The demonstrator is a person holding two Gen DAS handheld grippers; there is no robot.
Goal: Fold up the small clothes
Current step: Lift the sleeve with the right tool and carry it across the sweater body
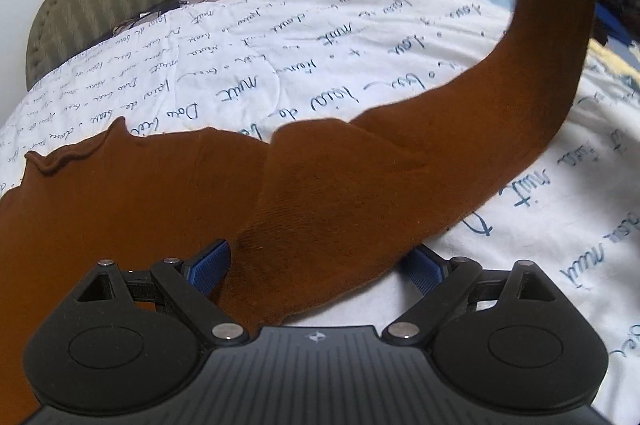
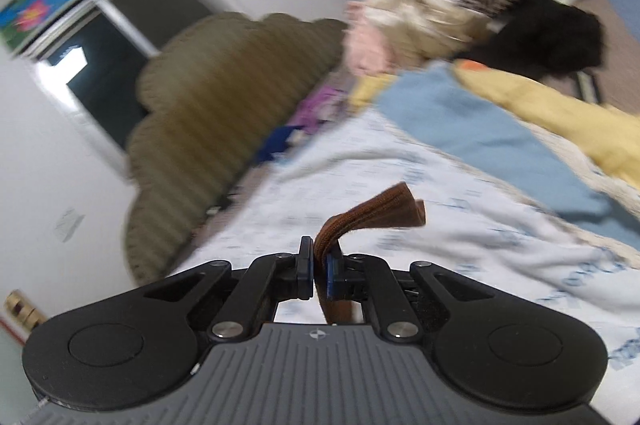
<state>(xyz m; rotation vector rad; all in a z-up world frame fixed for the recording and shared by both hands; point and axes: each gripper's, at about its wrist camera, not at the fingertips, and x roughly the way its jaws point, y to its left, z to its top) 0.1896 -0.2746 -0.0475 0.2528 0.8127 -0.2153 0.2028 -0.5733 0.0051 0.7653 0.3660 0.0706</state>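
One brown garment point(image 1: 320, 185), right gripper point(image 2: 319, 271)

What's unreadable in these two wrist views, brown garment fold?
- Left wrist view: left gripper pads mostly covered by the brown garment; grip unclear.
- Left wrist view: garment's left side cut off by the frame edge.
- Right wrist view: motion blur smears the clothes pile and quilt print; right gripper hides the garment below its pinch.

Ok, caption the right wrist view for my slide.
Right gripper shut on the brown sock's cuff, lifted over the printed bedspread.
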